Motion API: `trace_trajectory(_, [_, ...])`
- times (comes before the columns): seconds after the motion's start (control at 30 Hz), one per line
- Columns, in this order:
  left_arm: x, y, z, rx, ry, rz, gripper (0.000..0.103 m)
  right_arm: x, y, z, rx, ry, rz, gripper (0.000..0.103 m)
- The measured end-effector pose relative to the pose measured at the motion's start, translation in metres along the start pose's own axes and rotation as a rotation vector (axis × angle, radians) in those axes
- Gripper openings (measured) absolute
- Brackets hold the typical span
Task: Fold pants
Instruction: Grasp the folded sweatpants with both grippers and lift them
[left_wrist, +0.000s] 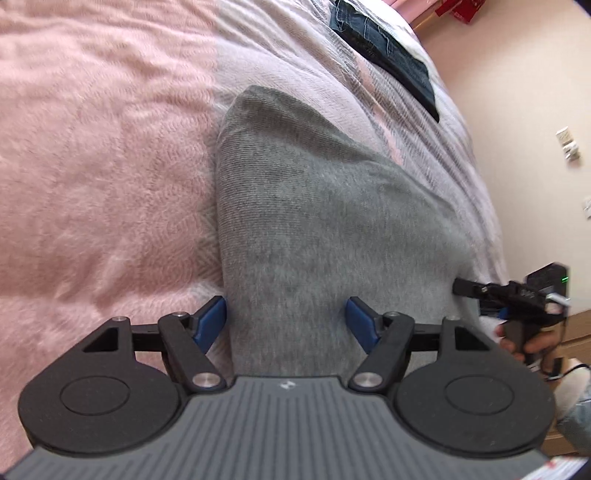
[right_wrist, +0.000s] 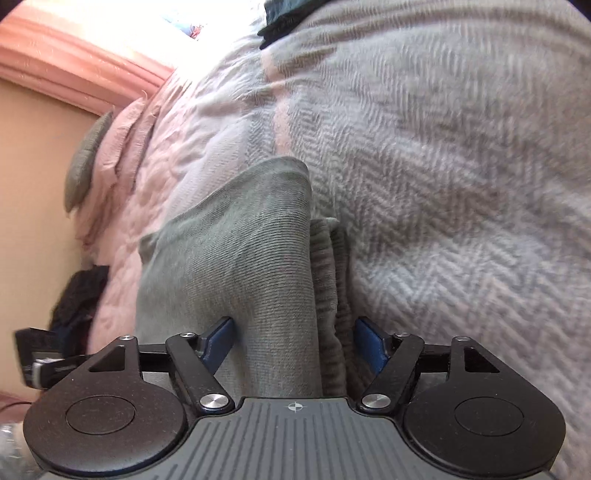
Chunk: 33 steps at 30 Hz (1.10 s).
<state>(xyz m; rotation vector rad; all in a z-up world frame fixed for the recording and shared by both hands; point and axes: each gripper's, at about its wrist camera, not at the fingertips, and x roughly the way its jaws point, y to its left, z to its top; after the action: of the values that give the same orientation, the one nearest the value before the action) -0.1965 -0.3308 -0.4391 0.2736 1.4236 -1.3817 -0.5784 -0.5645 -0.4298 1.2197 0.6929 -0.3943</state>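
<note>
Left wrist view, left to right: a pink blanket (left_wrist: 92, 166) covers the bed, then the grey pants (left_wrist: 314, 221) lie folded on it, running from between the fingers up toward the middle of the picture. The left gripper (left_wrist: 286, 325) has its blue pads (left_wrist: 212, 323) apart, with the pants' near end lying between them; the left pad sits at the cloth's edge, the right pad (left_wrist: 360, 325) rests over the cloth, and neither squeezes it. Beyond the pants a herringbone throw (left_wrist: 424, 147) carries a dark folded garment (left_wrist: 388, 51). At the far right a hand (left_wrist: 532, 341) holds the other tool at the pants' right edge.

Right wrist view, left to right: a wall (right_wrist: 33, 184), pink bedding (right_wrist: 147, 166), then the pants (right_wrist: 240, 258), bunched in ribbed folds on their right side, then the throw (right_wrist: 461, 184). The right gripper (right_wrist: 293, 341) stands wide, the pants between its pads (right_wrist: 219, 339) but not pinched.
</note>
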Motion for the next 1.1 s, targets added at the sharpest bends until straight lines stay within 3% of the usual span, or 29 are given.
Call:
trace_trajectory(0.2, [0.017,0.026,0.009,-0.1,0.042,-0.133,0.068,0.0,-0.011,0.008,0.029,0.057,0.074,0.071])
trace_trajectory(0.37, [0.019,0.031,0.011,-0.102,0.069,-0.163,0.068,-0.012,-0.015,0.007,0.058,0.07,0.07,0.072])
trace_trajectory(0.53, [0.027,0.031,0.012,-0.106,0.077,-0.176,0.069,0.018,-0.004,0.008,0.046,0.066,0.103,0.089])
trace_trajectory(0.6, [0.03,0.028,0.012,-0.1,0.077,-0.167,0.069,0.029,0.004,0.009,0.003,0.069,0.098,0.09])
trace_trajectory(0.67, [0.03,0.025,0.012,-0.091,0.072,-0.162,0.063,0.028,0.003,0.008,-0.008,0.065,0.121,0.084])
trace_trajectory(0.73, [0.026,0.019,0.011,-0.073,0.059,-0.159,0.047,0.024,-0.001,0.006,-0.002,0.055,0.141,0.067])
trace_trajectory(0.83, [0.017,0.003,0.011,-0.034,0.033,-0.114,0.039,0.014,0.006,0.005,-0.022,0.048,0.136,0.053])
trace_trajectory(0.93, [0.009,-0.008,0.016,-0.056,0.014,-0.077,0.032,0.006,0.018,0.01,-0.025,0.041,0.142,0.045])
trace_trajectory(1.1, [-0.013,-0.044,0.037,-0.012,-0.037,-0.045,0.028,-0.013,0.032,0.025,-0.015,0.012,0.163,0.042])
